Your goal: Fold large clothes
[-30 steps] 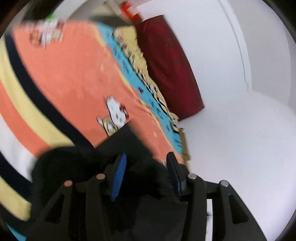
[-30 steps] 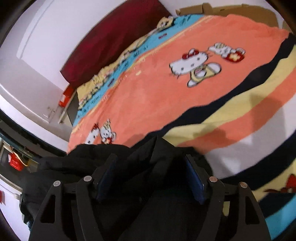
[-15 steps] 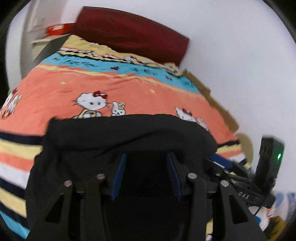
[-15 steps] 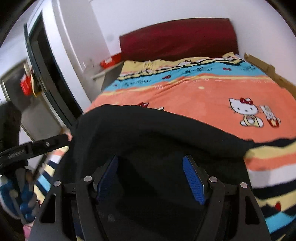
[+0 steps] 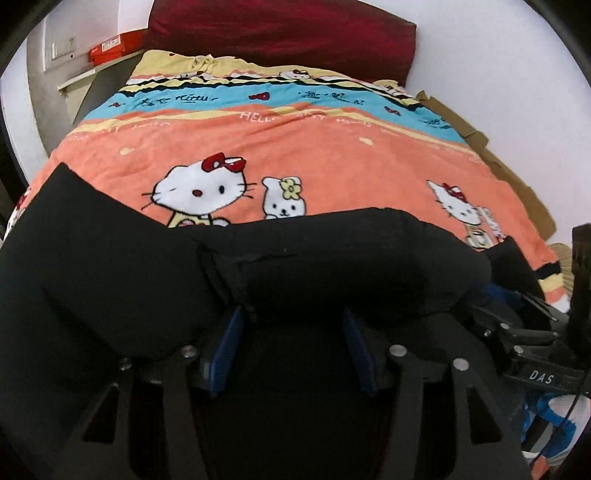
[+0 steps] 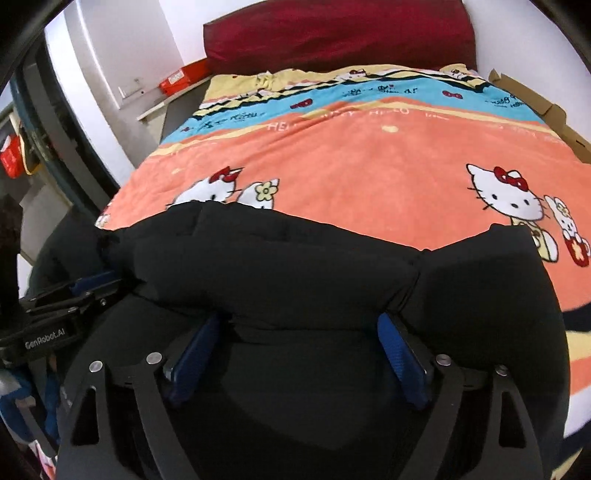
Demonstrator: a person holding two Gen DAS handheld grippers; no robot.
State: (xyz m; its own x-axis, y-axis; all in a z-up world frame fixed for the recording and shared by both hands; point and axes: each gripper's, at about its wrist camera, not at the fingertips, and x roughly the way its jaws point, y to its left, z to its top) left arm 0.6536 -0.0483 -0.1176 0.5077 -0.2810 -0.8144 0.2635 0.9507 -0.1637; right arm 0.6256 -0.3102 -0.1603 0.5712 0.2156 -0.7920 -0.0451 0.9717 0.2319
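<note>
Much bare blanket (image 5: 332, 158) beyond garment (image 5: 332, 251)

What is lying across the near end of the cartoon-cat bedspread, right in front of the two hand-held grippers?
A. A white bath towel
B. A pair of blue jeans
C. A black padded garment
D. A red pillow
C: a bulky black garment stretches across the near part of the orange bedspread, in front of the blue pads in both wrist views.

White walls (image 5: 498, 55), cartoon-blanketed bed (image 5: 314, 155), maroon headboard (image 5: 280, 33)
</note>
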